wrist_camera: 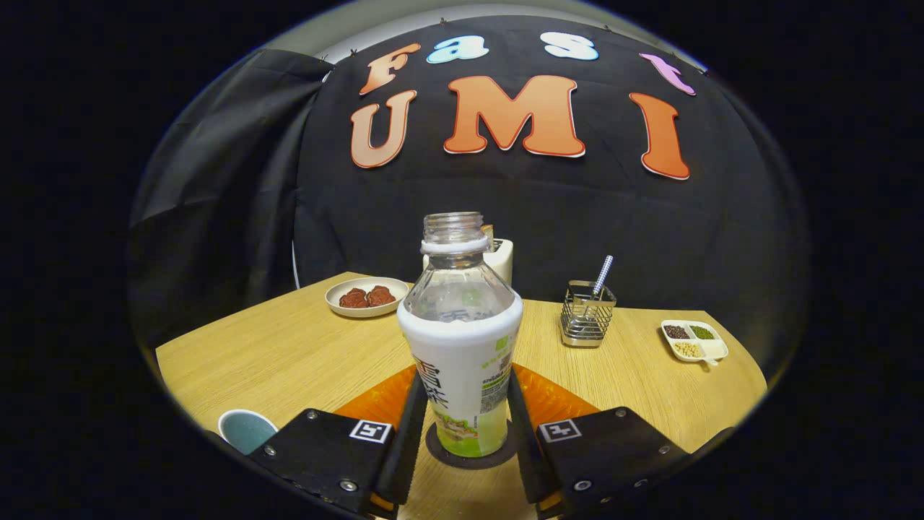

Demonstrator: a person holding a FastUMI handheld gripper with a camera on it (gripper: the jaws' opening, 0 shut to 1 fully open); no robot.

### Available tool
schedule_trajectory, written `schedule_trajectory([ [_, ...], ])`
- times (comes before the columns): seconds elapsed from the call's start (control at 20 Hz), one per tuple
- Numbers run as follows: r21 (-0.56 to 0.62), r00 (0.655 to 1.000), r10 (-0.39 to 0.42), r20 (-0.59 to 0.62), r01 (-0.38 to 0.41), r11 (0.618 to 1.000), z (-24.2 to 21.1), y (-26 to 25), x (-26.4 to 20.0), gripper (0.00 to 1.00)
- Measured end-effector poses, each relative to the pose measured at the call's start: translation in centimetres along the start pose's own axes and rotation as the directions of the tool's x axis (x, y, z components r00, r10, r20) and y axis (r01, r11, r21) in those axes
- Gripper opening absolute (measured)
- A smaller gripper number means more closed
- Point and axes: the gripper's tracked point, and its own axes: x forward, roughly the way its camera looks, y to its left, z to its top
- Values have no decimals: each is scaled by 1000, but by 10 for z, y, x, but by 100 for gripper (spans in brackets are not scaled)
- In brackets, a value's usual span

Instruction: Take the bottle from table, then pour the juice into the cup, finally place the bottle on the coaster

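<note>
While the bottle [462, 339] stands upright on the dark coaster [471, 455], neck straight up and cap off, the gripper [462, 433] has both fingers against its sides.

Only a bit of juice at the bottom. Teal cup [245, 430] sits off by the left finger; beyond are a plate of reddish-brown lumps [366, 297], a wire caddy [587, 314] holding a striped straw, and a divided dish of beans [694, 341].

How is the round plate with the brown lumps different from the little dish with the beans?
The round plate is one open bowl holding two brown lumps; the little dish is squarish, split into compartments, with different beans or seeds in each. The plate sits behind the bottle held between the gripper fingers on one side; the dish sits far off on the other, past the wire holder. Both are pale and rest on the wooden table.
</note>
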Motion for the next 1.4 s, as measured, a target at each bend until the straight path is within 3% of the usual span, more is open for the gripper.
schedule_trajectory([
  [0.4, 31, 1000, -10, -20, 10, 999, -10, -5, 5, 60],
  [0.6, -12, 999, -33, -31, 32, 999, -14, -13, 0, 66],
  [0.75, -18, 1000, -16, -21, 15, 1000, -11, -9, -12, 82],
  [1.05, 14, 995, 16, 103, -18, 1000, 45, -18, -71, 94],
  [1.4, -66, 951, -101, 291, 126, 990, 147, -65, -175, 95],
])
